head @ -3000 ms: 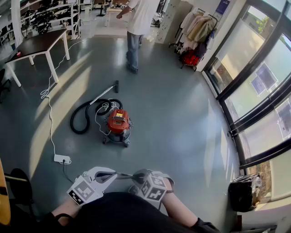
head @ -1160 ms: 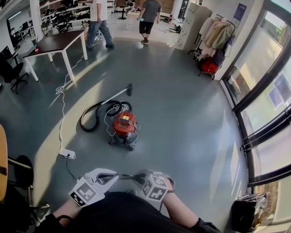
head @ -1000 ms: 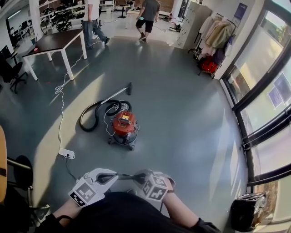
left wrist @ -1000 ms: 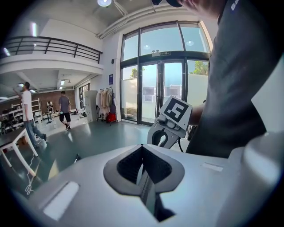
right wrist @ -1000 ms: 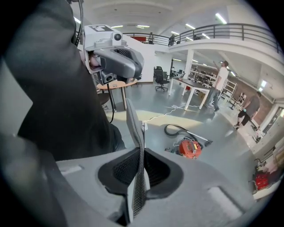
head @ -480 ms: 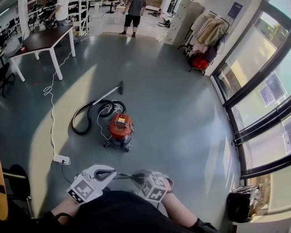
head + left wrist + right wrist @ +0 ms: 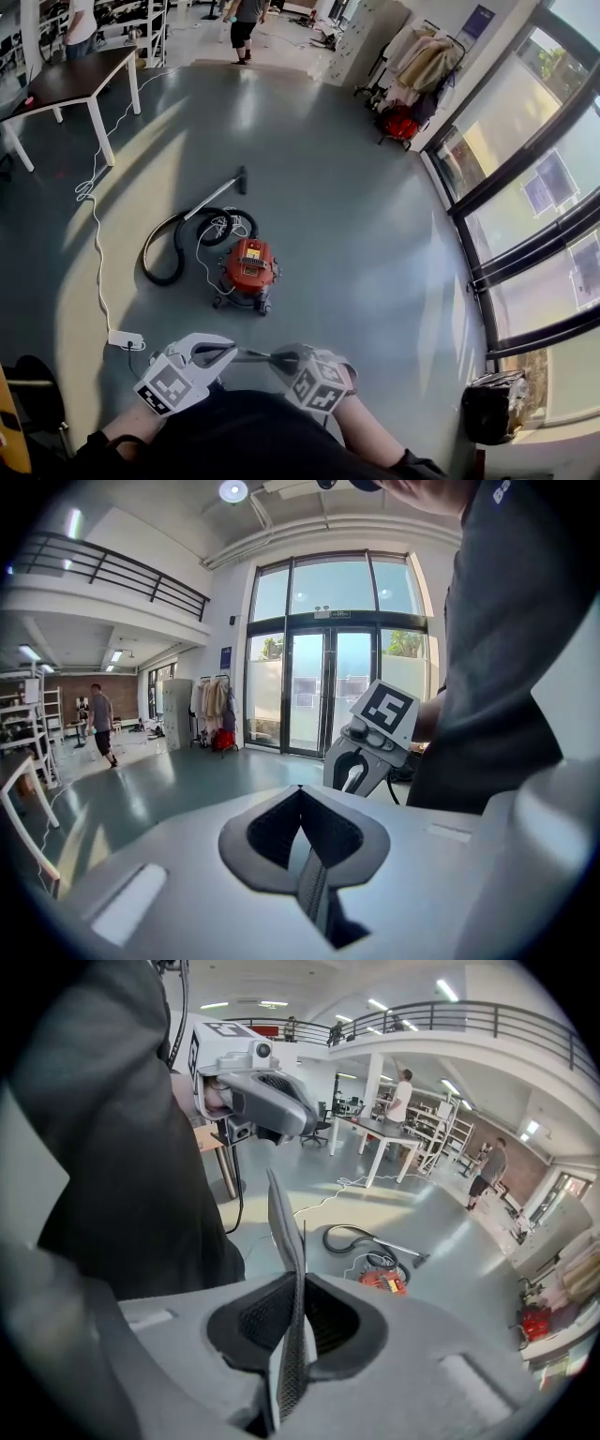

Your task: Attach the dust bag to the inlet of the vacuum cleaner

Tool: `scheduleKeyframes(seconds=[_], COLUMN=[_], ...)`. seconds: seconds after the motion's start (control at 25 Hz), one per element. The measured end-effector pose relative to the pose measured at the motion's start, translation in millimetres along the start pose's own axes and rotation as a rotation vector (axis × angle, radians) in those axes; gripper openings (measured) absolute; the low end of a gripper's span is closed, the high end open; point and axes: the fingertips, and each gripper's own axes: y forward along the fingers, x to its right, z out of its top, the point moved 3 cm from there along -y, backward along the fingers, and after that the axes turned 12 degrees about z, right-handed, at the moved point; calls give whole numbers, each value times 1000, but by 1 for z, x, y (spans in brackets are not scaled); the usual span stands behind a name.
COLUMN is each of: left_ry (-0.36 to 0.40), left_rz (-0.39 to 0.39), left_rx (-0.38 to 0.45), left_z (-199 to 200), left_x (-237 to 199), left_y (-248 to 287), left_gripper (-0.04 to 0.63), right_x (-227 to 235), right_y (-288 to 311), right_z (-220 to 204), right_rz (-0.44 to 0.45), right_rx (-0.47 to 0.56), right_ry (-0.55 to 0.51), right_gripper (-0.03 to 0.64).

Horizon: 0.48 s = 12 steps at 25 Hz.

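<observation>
The head view looks from head height steeply down over the grey-green polished floor [image 7: 375,244], with the orange-red canister vacuum cleaner [image 7: 248,265] well ahead in mid-frame. The left gripper view rides on the white left gripper [image 7: 230,353] and faces almost level toward tall glass doors [image 7: 319,696]. The right gripper view rides on the white right gripper [image 7: 278,358], tilts downward, and shares that vacuum cleaner, small and distant. Each gripper view catches the other gripper nearby.

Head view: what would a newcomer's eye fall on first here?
The red vacuum cleaner, standing alone mid-floor with its black hose looped to its left. Next, the left gripper and right gripper at the bottom edge, close together before the person's dark torso, jaws shut and empty.
</observation>
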Motion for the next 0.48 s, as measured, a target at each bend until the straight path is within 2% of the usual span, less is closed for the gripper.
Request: scheduleKeyframes(seconds=[0.24, 0.48], left_ry=[2, -10], left_rz=[20, 54], left_rx=[-16, -47], left_z=[-4, 0], left_x=[-22, -26], left_y=[0, 26], left_gripper=[17, 17], right_x=[15, 41], right_y=[8, 6], right_z=[11, -1], right_rz=[11, 53], right_rx=[6, 15], right_ry=[-7, -44], right_gripper=[18, 18])
